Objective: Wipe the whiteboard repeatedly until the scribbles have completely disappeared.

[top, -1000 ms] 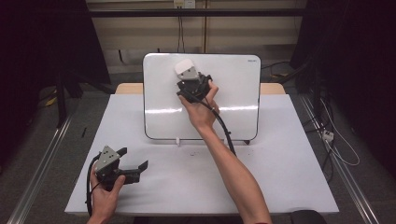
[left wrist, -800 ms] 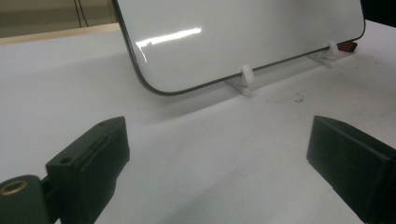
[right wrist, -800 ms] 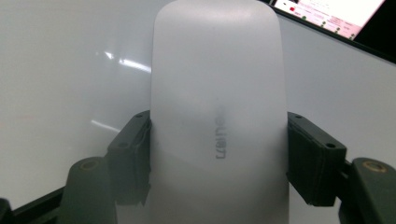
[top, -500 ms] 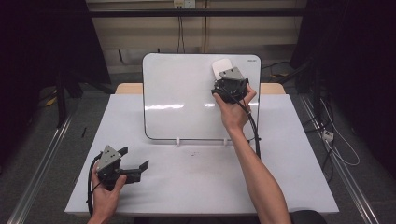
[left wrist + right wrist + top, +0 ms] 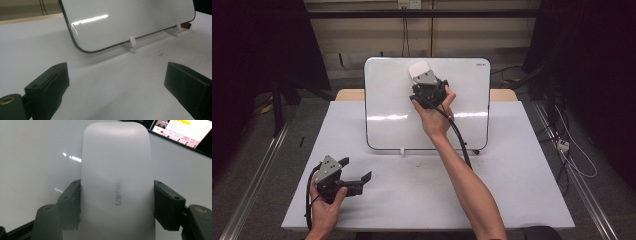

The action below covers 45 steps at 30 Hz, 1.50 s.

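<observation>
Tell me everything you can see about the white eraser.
The eraser is a smooth, pale block with rounded corners, plastic by its look, with faint raised lettering on its back. The right gripper is shut on its sides. It is held against the upper middle of the whiteboard, its rounded end pointing up.

Glossy whiteboard (image 5: 387, 100); matt white plastic eraser (image 5: 116, 177); matt white tabletop (image 5: 512, 190).

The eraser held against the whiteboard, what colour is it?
White, a plain matte shell on the eraser, with faint grey lettering; the right gripper view shows it best.
</observation>
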Tool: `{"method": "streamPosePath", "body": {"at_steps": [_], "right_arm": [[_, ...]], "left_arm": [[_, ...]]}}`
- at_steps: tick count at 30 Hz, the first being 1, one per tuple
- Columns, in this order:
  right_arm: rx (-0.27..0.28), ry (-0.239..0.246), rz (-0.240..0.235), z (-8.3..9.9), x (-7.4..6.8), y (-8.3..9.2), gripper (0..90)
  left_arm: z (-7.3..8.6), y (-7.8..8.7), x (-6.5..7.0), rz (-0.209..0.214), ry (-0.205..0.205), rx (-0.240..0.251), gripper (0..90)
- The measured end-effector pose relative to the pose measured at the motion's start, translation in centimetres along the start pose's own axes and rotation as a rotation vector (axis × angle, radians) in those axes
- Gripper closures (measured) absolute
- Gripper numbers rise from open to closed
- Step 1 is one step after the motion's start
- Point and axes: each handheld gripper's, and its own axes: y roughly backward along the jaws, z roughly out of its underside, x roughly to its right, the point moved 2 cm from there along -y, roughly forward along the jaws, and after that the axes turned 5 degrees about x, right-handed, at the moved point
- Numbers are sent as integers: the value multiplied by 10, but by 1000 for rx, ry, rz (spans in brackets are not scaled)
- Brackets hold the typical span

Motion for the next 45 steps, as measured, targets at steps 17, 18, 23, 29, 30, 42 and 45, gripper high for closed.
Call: {"method": "streamPosePath", "body": {"at_steps": [17, 18, 23, 29, 30, 42, 45], "right_arm": [[-21, 178, -106, -20, -76, -12, 318], [-17, 194, -120, -20, -83, -12, 318], [7, 223, -140, -21, -105, -13, 317], [19, 214, -136, -31, -95, -18, 317], [16, 210, -128, -33, -92, -19, 317], [-22, 100, -12, -27, -25, -13, 318], [-25, 75, 2, -21, -8, -9, 319]], "left_arm": [[0, 0, 0, 4, -2, 1, 57], [0, -1, 0, 3, -4, 3, 57], [0, 0, 0, 2, -8, -4, 57], [0, 1, -1, 1, 1, 7, 57], [0, 2, -1, 1, -2, 11, 58], [1, 2, -1, -5, -2, 7, 57], [1, 2, 0, -3, -1, 4, 58]]}}
